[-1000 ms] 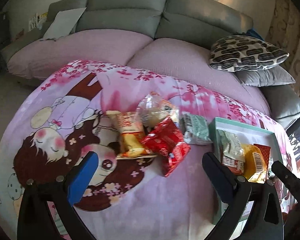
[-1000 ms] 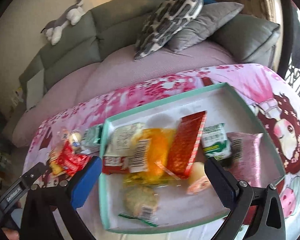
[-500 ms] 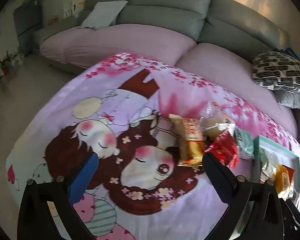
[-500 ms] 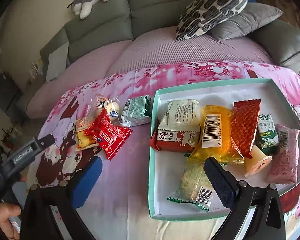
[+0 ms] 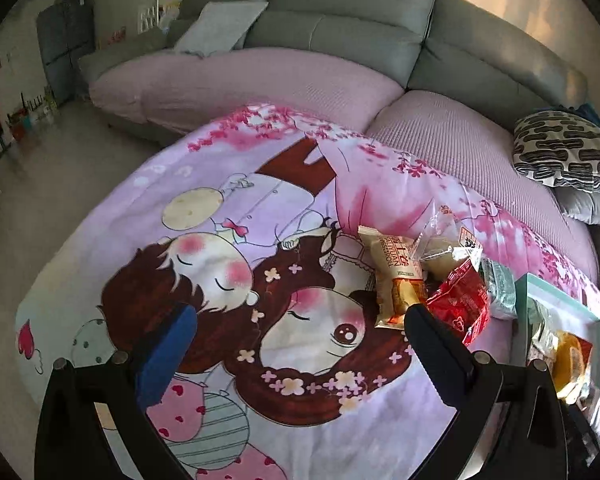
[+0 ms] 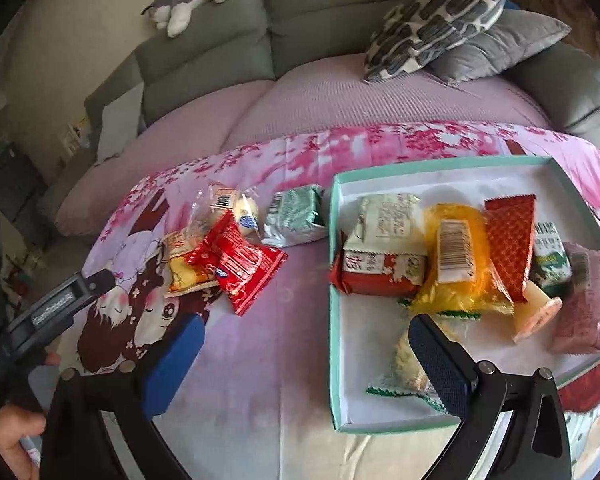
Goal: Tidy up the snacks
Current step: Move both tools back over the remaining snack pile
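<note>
Left hand-held gripper (image 5: 298, 330): we hold it with its jaws spread wide and nothing between them, low in the left wrist view above the cartoon-print cloth (image 5: 228, 208).
Right hand-held gripper (image 6: 306, 340): also spread wide and holding nothing; in the right wrist view one finger stands over the bare cloth and the other over the lower left corner of the tray (image 6: 334, 360).
Loose snacks: four packets still lie in a pile on the cloth, centre left of the right wrist view: a red packet (image 6: 242, 262) on top, a yellow packet (image 6: 184, 268) partly under it, a clear bag (image 6: 228, 210) behind, and a green-white packet (image 6: 296, 216) just beside the tray's left wall.
Tray: teal-rimmed, right half of the right wrist view, already crowded with packets stacked on one another, among them an orange bag (image 6: 458, 256) and a red crinkled pack (image 6: 510, 240).
Step, as we judge it: picking the next packet off the pile and moving it to the tray.
Risk, pile: the packets overlap, so closing on the red one may drag the yellow one along or pinch two together.
Risk, wrappers: the slick film may slide out of the pads if we grip only an edge.
Risk, tray: free floor remains mainly along the lower left, so a packet dropped on the heap could slip over the rim.
</note>
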